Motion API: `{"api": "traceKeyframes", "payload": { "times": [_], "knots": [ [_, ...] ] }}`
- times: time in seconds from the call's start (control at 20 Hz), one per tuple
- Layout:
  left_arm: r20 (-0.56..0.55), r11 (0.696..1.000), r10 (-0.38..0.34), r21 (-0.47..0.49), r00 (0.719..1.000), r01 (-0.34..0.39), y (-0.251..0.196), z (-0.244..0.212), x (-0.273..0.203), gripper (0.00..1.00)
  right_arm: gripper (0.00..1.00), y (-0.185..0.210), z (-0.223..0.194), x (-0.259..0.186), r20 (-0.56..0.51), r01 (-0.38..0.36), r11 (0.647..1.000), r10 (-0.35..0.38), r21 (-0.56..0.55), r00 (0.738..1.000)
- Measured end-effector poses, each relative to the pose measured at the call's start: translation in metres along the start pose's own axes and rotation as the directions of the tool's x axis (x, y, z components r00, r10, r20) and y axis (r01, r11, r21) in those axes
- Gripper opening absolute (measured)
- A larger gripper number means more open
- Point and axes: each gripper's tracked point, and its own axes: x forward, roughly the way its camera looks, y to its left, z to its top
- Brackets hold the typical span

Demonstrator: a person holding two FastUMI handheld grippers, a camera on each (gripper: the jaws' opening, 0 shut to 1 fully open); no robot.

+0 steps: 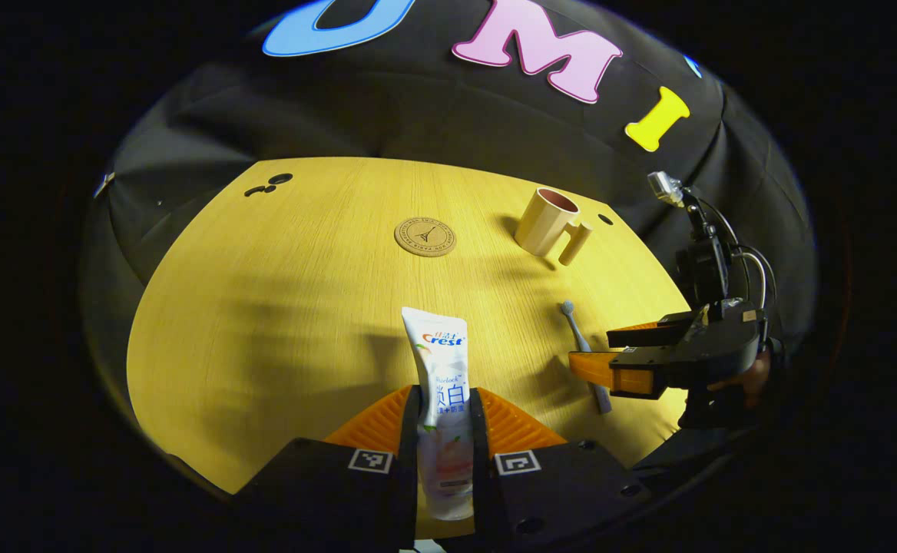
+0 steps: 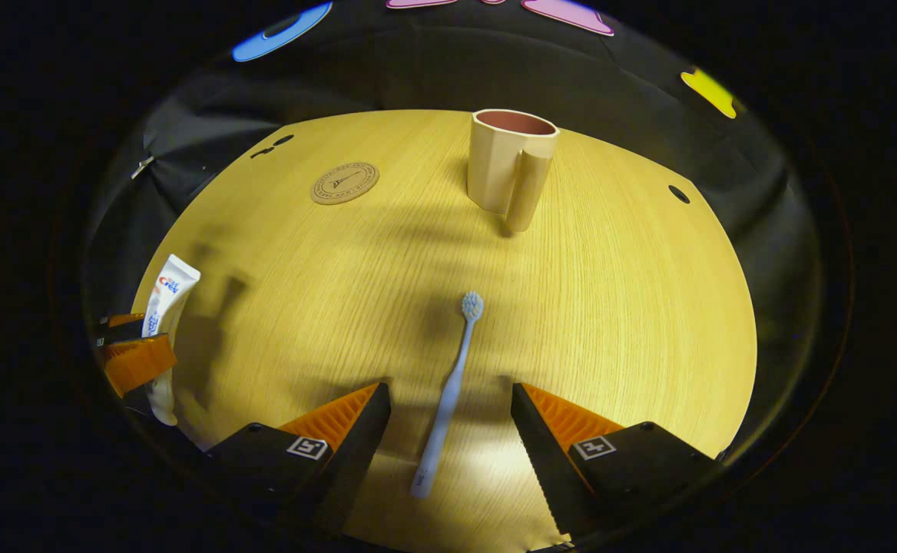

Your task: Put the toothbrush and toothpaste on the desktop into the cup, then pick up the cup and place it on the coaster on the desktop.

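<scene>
In the left gripper view my left gripper [image 1: 446, 399] is shut on the white toothpaste tube [image 1: 439, 361], both fingers pressing its sides; the tube's flat end points away over the yellow table [image 1: 264, 307]. A pale blue toothbrush [image 2: 452, 376] lies flat on the table between the fingers of my open right gripper [image 2: 448, 399], bristle head pointing away. The toothbrush [image 1: 585, 353] also lies under the right gripper [image 1: 610, 357] in the left gripper view. A beige cup [image 2: 508, 165] with a handle stands upright farther back. The round cork coaster [image 2: 345, 183] lies to its left.
The tabletop [image 2: 633, 292] is a rounded yellow wood surface with small dark holes [image 2: 679, 193] near its far edge. The left gripper with the tube [image 2: 164, 307] shows at the left edge of the right gripper view. Black cloth surrounds the table.
</scene>
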Motion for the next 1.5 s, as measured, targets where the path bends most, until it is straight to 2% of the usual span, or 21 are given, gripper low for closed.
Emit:
{"api": "traceKeyframes", "payload": {
  "times": [0.15,0.25,0.3,0.35,0.4,0.5,0.55,0.6,0.7,0.8,1.1,1.35,1.4,1.45,1.5],
  "knots": [
    [0.005,1.000,-0.003,-0.015,1.000,0.003,0.007,0.000,-0.004,0.34,0.96,0.004,-0.005,0.003,-0.029,0.001,1.000,-0.001,0.022,1.000],
    [0.010,1.000,-0.011,-0.028,1.000,0.011,0.011,0.002,-0.006,0.34,0.85,0.010,-0.011,0.005,-0.054,-0.006,0.999,0.008,0.034,0.999],
    [0.013,1.000,-0.011,-0.029,1.000,0.011,0.013,0.003,-0.006,0.34,0.67,0.010,-0.007,0.002,-0.033,0.002,0.999,-0.001,0.033,0.999],
    [0.013,1.000,-0.011,-0.029,1.000,0.011,0.016,0.003,-0.007,0.34,0.64,0.012,-0.011,0.003,-0.045,-0.003,0.999,0.005,0.037,0.999],
    [0.013,0.999,-0.011,-0.030,1.000,0.011,0.018,0.004,-0.008,0.34,0.67,0.011,-0.007,0.004,-0.032,-0.001,0.999,0.002,0.041,0.999],
    [0.010,0.999,-0.012,-0.030,1.000,0.013,0.019,0.002,-0.009,0.34,0.50,0.007,-0.006,0.007,-0.036,0.017,0.997,-0.015,0.070,0.999],
    [0.007,0.999,-0.015,-0.032,1.000,0.015,0.020,0.001,-0.008,0.34,0.34,0.005,-0.005,0.005,-0.043,0.026,0.995,-0.022,0.098,0.999],
    [0.005,0.999,-0.018,-0.035,1.000,0.018,0.020,0.002,-0.009,0.34,0.22,0.005,-0.006,0.006,-0.052,0.029,0.993,-0.023,0.118,0.998],
    [0.004,0.999,-0.025,-0.038,1.000,0.025,0.018,0.001,-0.008,0.34,0.22,0.006,-0.006,0.006,-0.064,0.035,0.994,-0.029,0.100,0.998],
    [-0.001,0.999,-0.026,-0.039,1.000,0.026,0.019,0.000,-0.007,0.34,0.11,0.006,-0.005,0.008,-0.064,0.043,0.995,-0.037,0.091,0.997],
    [-0.014,0.999,-0.026,-0.038,1.000,0.025,0.016,-0.002,-0.001,0.34,0.11,0.008,-0.005,0.006,-0.083,-0.005,0.998,0.011,0.070,0.996],
    [-0.029,0.999,-0.030,-0.018,0.999,0.029,0.006,0.000,0.005,0.34,0.05,0.007,-0.007,0.005,-0.076,-0.042,0.999,0.044,0.033,0.996],
    [-0.030,0.999,-0.032,-0.014,0.999,0.031,0.003,0.002,0.007,0.34,0.10,0.006,-0.009,0.004,-0.084,-0.050,0.998,0.053,0.026,0.995],
    [-0.030,0.999,-0.035,-0.010,0.999,0.034,-0.001,0.005,0.008,0.34,0.05,0.004,-0.011,0.003,-0.086,-0.055,0.998,0.056,0.024,0.995],
    [-0.031,0.999,-0.039,-0.006,0.999,0.039,-0.005,0.009,0.009,0.34,0.05,0.001,-0.011,0.000,-0.085,-0.061,0.998,0.063,0.031,0.994]
  ]
}}
